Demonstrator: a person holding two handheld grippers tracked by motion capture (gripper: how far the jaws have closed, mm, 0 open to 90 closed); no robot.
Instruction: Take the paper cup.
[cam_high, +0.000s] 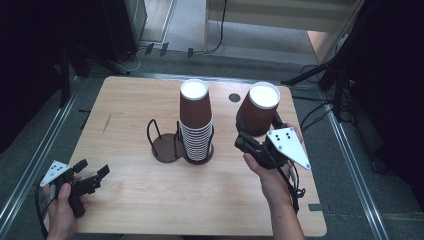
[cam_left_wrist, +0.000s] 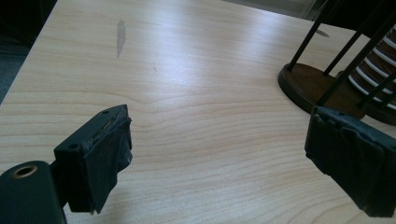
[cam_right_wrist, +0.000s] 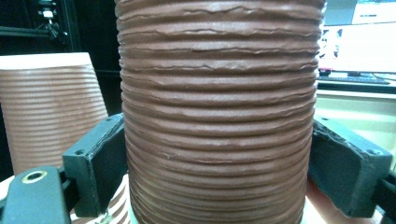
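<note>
My right tongs (cam_high: 256, 136) grip a brown paper cup (cam_high: 259, 114), inverted, its white base facing up and its body tilted slightly; the jaws press its ribbed wall from both sides, as the right gripper view confirms with the corrugated brown surface (cam_right_wrist: 217, 116) between the two black padded jaws. The cup is held above the right part of the tabletop (cam_high: 125, 200), to the right of the cup stack (cam_high: 196, 122) and apart from it. The cup is a tapered cone with fine horizontal ridges, matte brown outside. The stack consists of identical inverted cups nested on a dark round holder (cam_high: 172, 145) with thin black wire uprights; its left bay stands vacant. The tabletop is pale wood-grain laminate with a small grey scuff (cam_left_wrist: 120, 37) near its left edge. My left tongs (cam_high: 89, 172) rest low at the front left corner, jaws spread wide with nothing between them, black pads worn and wrinkled.
</note>
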